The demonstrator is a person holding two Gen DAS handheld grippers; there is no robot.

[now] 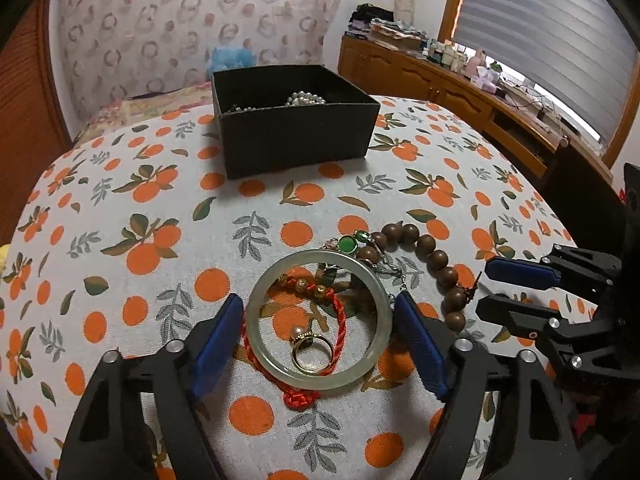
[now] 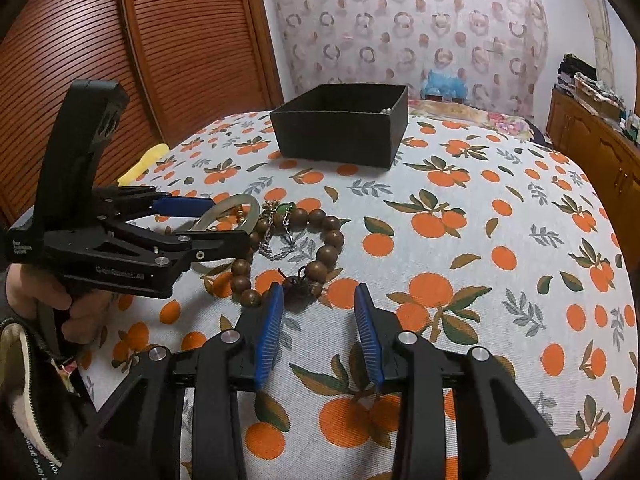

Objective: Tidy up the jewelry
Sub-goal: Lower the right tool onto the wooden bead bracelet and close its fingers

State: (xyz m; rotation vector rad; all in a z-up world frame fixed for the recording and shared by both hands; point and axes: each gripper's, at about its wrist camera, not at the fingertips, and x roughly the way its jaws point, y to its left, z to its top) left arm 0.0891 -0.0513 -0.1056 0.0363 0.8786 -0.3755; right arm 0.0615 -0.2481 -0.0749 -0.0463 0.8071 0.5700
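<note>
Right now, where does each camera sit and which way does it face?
Left wrist: on the left gripper, looking along its open jaws flanking the pale jade bangle; the right gripper enters at right.
Right wrist: on the right gripper, open jaws facing the brown wooden bead bracelet; the left gripper and the person's hand show at left.
Shared: bangle, beads, black open box, orange-print cloth.

Left hand-held gripper (image 2: 216, 220) body: small white lettering, too blurred to read.
</note>
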